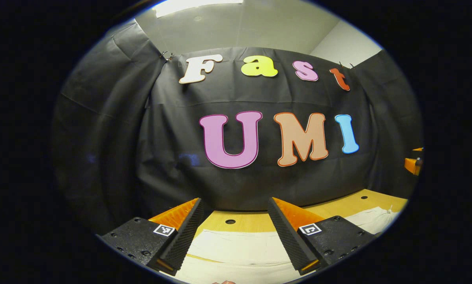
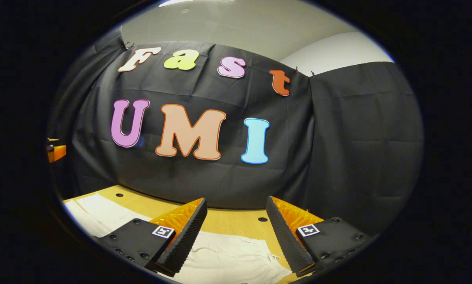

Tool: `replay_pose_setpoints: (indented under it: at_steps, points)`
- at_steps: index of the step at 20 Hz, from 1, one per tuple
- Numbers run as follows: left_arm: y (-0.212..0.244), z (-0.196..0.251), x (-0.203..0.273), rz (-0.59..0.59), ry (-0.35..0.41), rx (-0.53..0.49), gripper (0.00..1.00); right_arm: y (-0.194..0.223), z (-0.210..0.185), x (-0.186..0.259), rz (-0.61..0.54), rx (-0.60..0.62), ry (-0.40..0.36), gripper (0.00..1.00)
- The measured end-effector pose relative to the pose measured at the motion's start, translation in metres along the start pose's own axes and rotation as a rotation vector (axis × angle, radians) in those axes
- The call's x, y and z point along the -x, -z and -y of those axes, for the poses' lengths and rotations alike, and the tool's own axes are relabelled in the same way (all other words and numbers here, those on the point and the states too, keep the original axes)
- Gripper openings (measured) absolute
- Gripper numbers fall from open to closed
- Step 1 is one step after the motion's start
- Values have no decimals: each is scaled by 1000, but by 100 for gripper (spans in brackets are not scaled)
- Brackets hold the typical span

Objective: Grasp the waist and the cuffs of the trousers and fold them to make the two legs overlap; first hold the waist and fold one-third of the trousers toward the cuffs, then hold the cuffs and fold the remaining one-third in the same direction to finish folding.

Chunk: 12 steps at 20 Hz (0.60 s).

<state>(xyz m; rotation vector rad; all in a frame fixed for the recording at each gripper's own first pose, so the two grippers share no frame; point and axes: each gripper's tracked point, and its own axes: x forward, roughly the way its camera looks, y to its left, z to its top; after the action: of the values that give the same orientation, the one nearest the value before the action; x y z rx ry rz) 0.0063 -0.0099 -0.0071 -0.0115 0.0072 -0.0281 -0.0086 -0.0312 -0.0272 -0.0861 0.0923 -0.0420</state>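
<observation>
Cream-white trousers (image 1: pixel 240 248) lie flat on the wooden table (image 1: pixel 251 221) in the left gripper view, running off to the right (image 1: pixel 372 219). My left gripper (image 1: pixel 236 232) hangs above them, open, with nothing between its fingers. In the right gripper view the trousers (image 2: pixel 228 256) lie below my right gripper (image 2: pixel 236 232), a drawstring end showing at their right edge, and more cloth reaches toward the left (image 2: pixel 98 213). That gripper is open too, holding nothing. Both point at the back wall.
The table (image 2: pixel 236 221) has small round holes (image 1: pixel 230 221) near its far edge. Black cloth walls stand close behind and to both sides. The other gripper shows as an orange part at the right edge (image 1: pixel 413 163) of the left gripper view and at the left edge (image 2: pixel 56 152) of the right gripper view.
</observation>
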Motion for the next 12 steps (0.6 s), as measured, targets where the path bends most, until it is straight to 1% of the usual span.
replay_pose_setpoints:
  at_steps: [3,8,12]
  points:
    - [1,2,0,-1,5,-6,98,16,13,4,-39,8,17,97]
    - [0,6,3,3,14,-11,97,64,40,14,-135,25,57,97]
    - [1,11,3,2,24,-3,97,111,58,27,-247,-44,90,98]
